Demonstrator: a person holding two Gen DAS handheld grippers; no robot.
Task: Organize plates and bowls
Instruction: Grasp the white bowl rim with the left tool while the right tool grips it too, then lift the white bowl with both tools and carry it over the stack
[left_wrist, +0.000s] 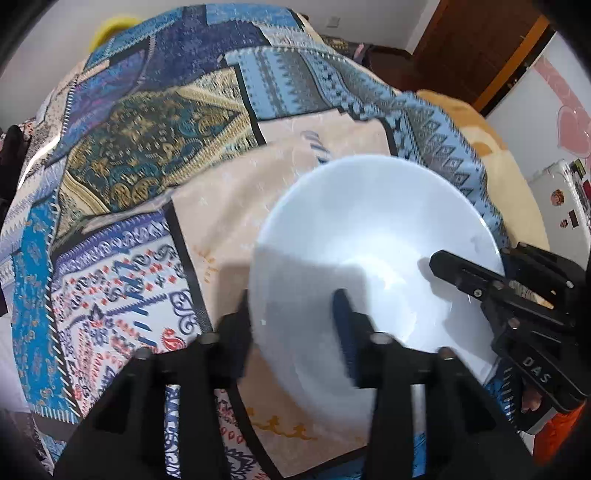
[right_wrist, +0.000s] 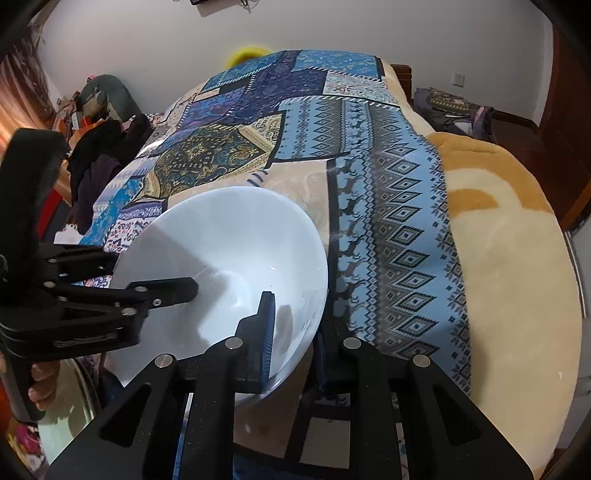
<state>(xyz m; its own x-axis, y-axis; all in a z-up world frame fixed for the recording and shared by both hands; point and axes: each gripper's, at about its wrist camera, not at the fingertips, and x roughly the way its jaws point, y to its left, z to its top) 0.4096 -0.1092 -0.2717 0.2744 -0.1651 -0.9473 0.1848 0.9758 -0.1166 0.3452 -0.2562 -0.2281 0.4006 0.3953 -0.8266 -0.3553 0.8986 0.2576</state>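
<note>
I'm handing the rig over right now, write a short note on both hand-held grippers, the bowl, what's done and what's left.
Right hand-held gripper: shut on the white bowl, clamping its near rim, one finger inside, one outside.
Left hand-held gripper: straddles the opposite rim, one finger inside, one outside; whether the pads press is unclear.
Bowl: tilted, over the patterned blanket on the bed.
Done: bowl picked up.
Left: set it in place; no plates or other bowls clearly in view, so find them first.
</note>
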